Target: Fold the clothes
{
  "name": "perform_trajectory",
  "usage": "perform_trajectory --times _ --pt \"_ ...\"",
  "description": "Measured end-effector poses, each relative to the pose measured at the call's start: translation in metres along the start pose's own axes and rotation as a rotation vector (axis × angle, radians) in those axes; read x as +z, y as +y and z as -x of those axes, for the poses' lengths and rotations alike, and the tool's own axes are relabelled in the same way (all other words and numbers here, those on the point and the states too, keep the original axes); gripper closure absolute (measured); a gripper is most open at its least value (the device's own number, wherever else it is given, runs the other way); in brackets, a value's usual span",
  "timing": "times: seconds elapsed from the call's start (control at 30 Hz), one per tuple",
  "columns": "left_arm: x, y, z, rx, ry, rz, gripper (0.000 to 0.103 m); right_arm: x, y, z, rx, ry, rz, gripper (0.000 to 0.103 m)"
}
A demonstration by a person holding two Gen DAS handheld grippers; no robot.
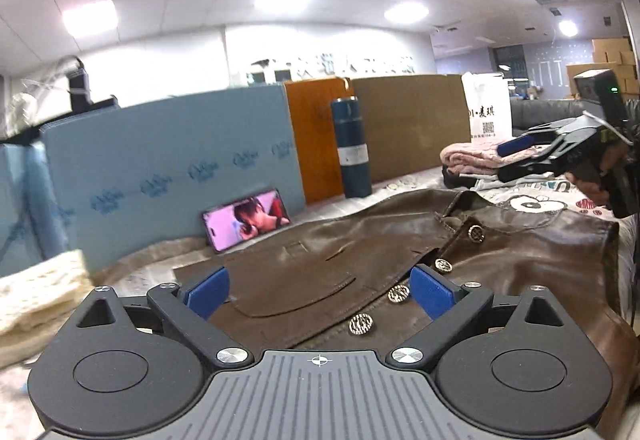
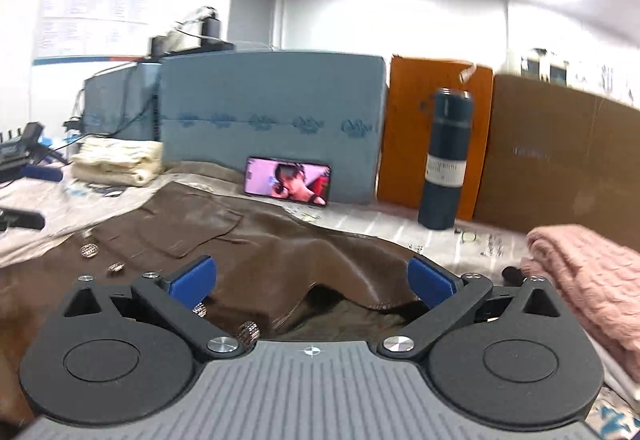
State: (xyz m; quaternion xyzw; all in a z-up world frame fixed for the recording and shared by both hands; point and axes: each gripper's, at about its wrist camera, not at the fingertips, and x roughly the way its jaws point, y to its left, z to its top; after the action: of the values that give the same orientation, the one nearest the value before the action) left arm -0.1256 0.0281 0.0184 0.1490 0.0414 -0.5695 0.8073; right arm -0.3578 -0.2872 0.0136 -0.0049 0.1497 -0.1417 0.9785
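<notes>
Left gripper [image 1: 320, 290] spread wide, gripping nothing, hovering low over button placket of brown glossy leather jacket [image 1: 304, 264]. Right gripper [image 2: 312, 280] likewise wide apart and unloaded, poised just above raised collar fold. Jacket lies flat, front up, on newspaper-covered table [image 2: 440, 240], silver metal buttons [image 1: 361, 323] running diagonally away from left tool toward collar. Long axis runs hem to collar; left tool nearer hem, right nearer collar. Beyond: propped smartphone [image 2: 288, 181], tall dark-blue flask [image 2: 446, 160], pink knit stack [image 2: 588, 276], cream knit stack [image 2: 116, 160].
</notes>
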Motion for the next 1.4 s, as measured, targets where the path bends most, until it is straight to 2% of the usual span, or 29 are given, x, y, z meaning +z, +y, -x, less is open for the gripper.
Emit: perform_trajectory --times 0.07,0.17,0.3,0.43,0.6,0.67,0.8,0.9,0.97,1.03,1.17,1.27,1.4 --pt "-0.004 -0.008 0.015 -0.007 -0.019 -0.010 0.003 -0.007 0.011 0.018 -0.004 -0.025 0.021 0.000" --pt "-0.010 -0.019 0.031 -0.095 -0.008 -0.036 0.003 -0.023 0.021 0.034 -0.009 -0.036 -0.005 0.000" --pt "-0.014 -0.037 0.039 -0.259 0.069 -0.112 0.003 -0.038 0.034 0.045 0.041 -0.018 -0.048 0.000" --pt "-0.018 -0.059 0.040 -0.361 0.152 -0.257 0.003 -0.041 0.046 0.047 0.115 -0.007 -0.055 0.000" --pt "-0.022 -0.081 0.034 -0.306 0.214 -0.437 0.003 -0.039 0.063 0.044 0.207 0.019 -0.025 0.000" --pt "-0.024 -0.084 0.030 -0.290 0.226 -0.460 0.002 -0.040 0.070 0.044 0.266 0.032 -0.007 0.000" --pt "-0.024 -0.081 0.029 -0.276 0.220 -0.434 0.002 -0.040 0.084 0.044 0.399 0.059 0.045 0.000" --pt "-0.023 -0.073 0.027 -0.275 0.202 -0.354 0.002 -0.039 0.100 0.047 0.509 0.090 0.132 0.000" --pt "-0.022 -0.066 0.029 -0.272 0.190 -0.284 0.002 -0.040 0.114 0.050 0.554 0.113 0.224 0.000" --pt "-0.023 -0.066 0.033 -0.270 0.178 -0.267 0.002 -0.042 0.124 0.052 0.553 0.143 0.302 0.000" --pt "-0.028 -0.077 0.040 -0.323 0.171 -0.299 0.002 -0.051 0.135 0.059 0.515 0.188 0.400 0.000" --pt "-0.031 -0.091 0.042 -0.347 0.180 -0.362 0.002 -0.060 0.142 0.066 0.469 0.205 0.461 0.000" --pt "-0.039 -0.116 0.036 -0.311 0.205 -0.504 0.002 -0.072 0.146 0.073 0.425 0.213 0.525 0.000"
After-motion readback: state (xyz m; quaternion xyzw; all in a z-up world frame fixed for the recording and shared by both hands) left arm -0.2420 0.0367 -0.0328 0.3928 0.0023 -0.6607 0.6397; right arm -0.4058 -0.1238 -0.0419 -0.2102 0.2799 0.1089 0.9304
